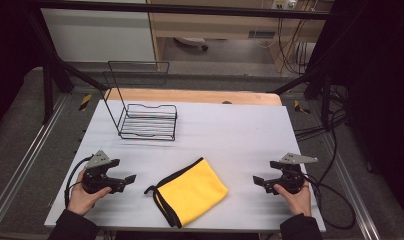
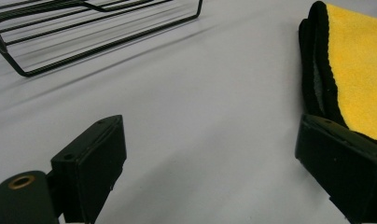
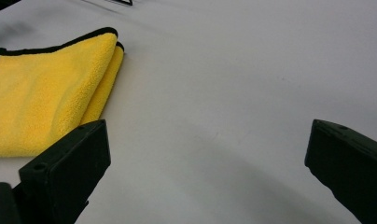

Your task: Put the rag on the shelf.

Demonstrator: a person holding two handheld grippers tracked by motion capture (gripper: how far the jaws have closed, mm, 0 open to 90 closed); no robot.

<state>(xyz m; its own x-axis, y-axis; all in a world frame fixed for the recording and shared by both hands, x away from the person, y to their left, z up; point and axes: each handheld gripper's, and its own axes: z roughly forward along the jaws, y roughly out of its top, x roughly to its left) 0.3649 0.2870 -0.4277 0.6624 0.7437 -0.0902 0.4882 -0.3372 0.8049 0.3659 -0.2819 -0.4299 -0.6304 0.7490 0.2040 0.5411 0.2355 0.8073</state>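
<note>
A folded yellow cloth with a black hem lies at the front middle of the white table. My left gripper rests low at the front left, jaws wide apart and empty, a short way left of the cloth. In the left gripper view the cloth lies just beyond the right jaw. My right gripper sits at the front right, jaws spread and empty, apart from the cloth's right side. The right gripper view has the cloth at the left behind the left jaw.
A black wire rack with a tall back frame stands at the back left of the table; its base is seen in the left gripper view. Cables trail off the right edge. Bare tabletop lies between rack and cloth.
</note>
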